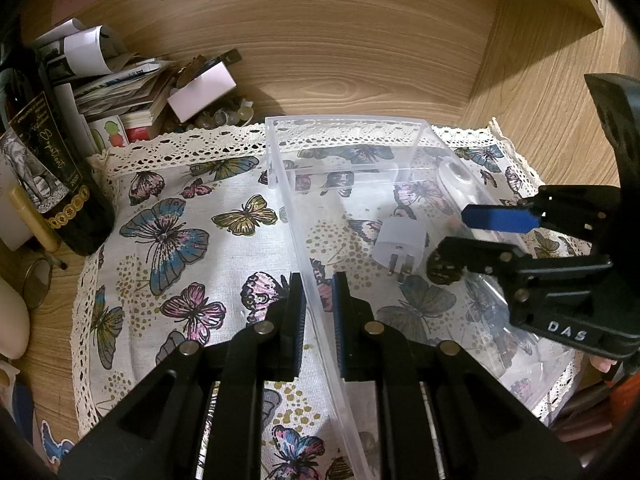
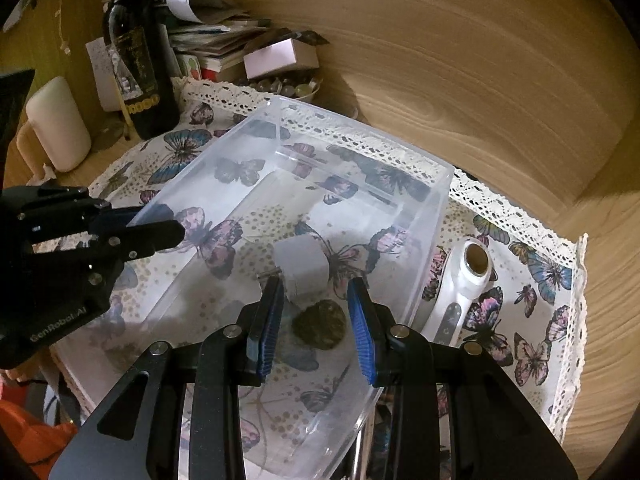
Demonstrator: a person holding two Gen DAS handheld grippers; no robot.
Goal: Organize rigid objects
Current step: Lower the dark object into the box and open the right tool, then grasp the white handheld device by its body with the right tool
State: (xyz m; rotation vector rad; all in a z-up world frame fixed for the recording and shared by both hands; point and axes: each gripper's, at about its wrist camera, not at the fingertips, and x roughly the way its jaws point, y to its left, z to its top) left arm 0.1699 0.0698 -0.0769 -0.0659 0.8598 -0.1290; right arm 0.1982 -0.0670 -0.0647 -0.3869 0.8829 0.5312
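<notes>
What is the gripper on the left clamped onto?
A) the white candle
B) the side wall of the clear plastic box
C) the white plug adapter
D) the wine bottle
B: the left gripper has its two fingers closed on either side of the clear plastic box wall, while the white plug adapter lies loose inside the box.

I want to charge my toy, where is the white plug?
The small white plastic plug lies inside the clear plastic box on the butterfly cloth, right beside a dark bumpy ball, just ahead of the right claw.
</notes>
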